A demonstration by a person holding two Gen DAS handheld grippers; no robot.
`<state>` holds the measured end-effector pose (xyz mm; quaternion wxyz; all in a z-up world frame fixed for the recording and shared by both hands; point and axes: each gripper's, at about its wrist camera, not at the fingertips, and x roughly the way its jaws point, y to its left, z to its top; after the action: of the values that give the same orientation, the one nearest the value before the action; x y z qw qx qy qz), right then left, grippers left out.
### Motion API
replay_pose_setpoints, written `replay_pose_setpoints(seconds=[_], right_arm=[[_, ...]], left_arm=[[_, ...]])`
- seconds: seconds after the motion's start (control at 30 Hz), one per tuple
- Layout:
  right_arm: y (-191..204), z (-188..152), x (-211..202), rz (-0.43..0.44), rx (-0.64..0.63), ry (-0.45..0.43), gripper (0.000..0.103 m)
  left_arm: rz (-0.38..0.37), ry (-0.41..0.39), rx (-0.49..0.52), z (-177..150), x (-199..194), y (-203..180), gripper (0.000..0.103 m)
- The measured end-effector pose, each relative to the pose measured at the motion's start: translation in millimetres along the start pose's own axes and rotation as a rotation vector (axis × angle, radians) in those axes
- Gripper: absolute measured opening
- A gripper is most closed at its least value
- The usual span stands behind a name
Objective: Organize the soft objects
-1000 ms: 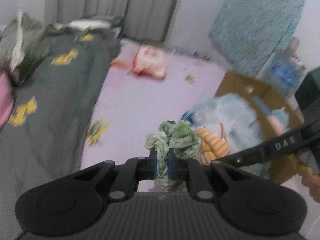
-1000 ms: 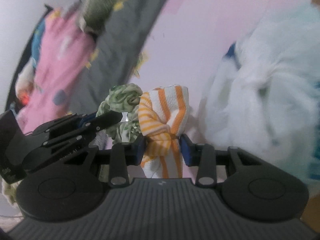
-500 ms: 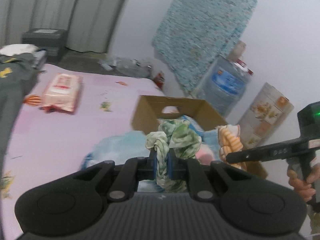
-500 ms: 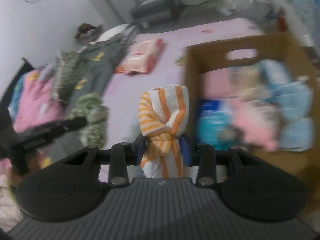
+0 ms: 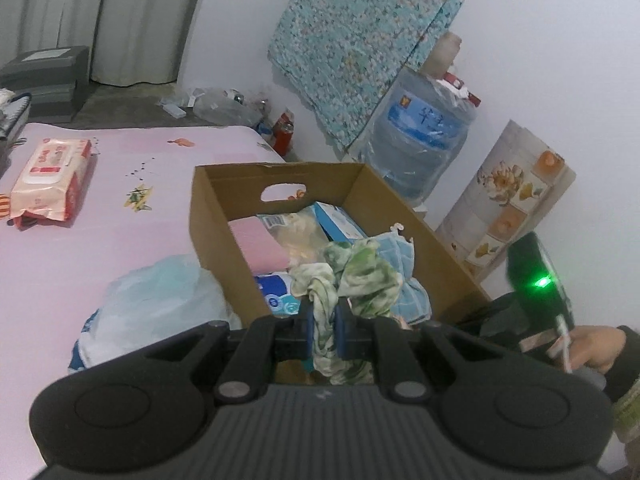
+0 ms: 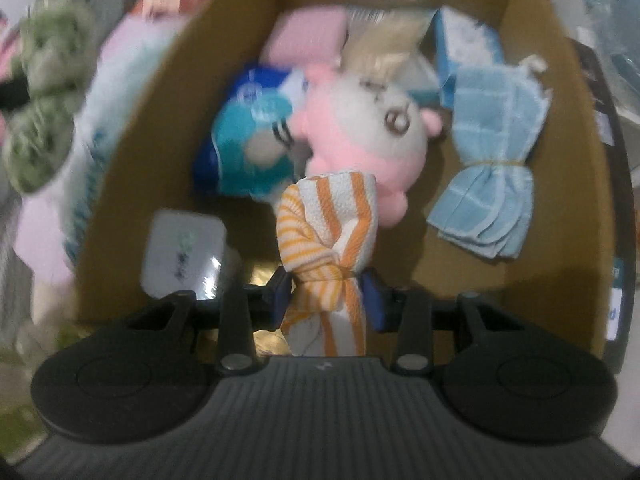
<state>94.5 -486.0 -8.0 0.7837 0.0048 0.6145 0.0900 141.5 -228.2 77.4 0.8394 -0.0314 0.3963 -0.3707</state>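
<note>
A: Cloths first: where are the 2 knotted ones?

B: The green-and-white cloth sits pinched in the left hand-held gripper, jaws nearly shut on its twisted waist, hanging over the near end of the cardboard box. The orange-striped cloth stands between the jaws of the right hand-held gripper, which points down into that box.

A: Is the right one clamped tight?

B: Its jaws have just been opening. The left pad meets the cloth at its tied waist; a thin gap shows beside the right pad, so the squeeze looks gone.

A: What lies in the box?

B: Seen from the right wrist: a pink plush toy in the middle, a blue tied towel to its right, a blue-and-teal soft pack to its left, a pink pad at the far end under the handle slot, and a white packet near the left wall.

A: And around the box?

B: It rests on a bed with a pink sheet. A pale blue plastic bag lies just beside its left wall, a pack of wet wipes well apart at the far left. A water jug stands by the wall beyond. The person's right hand shows at the right edge.
</note>
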Motion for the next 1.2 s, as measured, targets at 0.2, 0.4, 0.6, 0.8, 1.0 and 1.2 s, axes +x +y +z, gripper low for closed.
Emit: replay_pose_setpoints(seconds=[0.2, 0.4, 0.6, 0.8, 1.0, 1.2], right_arm=[[-10.3, 1.5, 0.0, 0.043, 0.044, -0.02, 0.052], [-29.5, -14.8, -24.6, 0.143, 0.15, -0.13, 0.055], [-42.2, -49.4, -89.9, 0.134, 0.286, -0.393, 0.055], [-39.6, -112.4, -145.2, -0.004, 0.381, -0.637, 0.065], [-36.3, -171.0, -150.6, -0.057, 0.515, -0.738, 0.072], [-45.2, -214.4, -121.1, -0.034, 0.699, -0.757, 0.077]], left_arm=[[-0.017, 0.032, 0.038, 6.8, 19.8, -17.5, 0.011], [-0.05, 0.07, 0.067, 14.4, 43.8, -39.0, 0.011], [-0.099, 0.134, 0.124, 22.0, 74.6, -71.9, 0.012], [-0.162, 0.203, 0.2, 22.2, 112.2, -115.9, 0.012], [-0.112, 0.263, 0.289, 5.1, 153.8, -141.3, 0.041], [-0.059, 0.316, 0.287, -6.9, 159.6, -133.3, 0.057]])
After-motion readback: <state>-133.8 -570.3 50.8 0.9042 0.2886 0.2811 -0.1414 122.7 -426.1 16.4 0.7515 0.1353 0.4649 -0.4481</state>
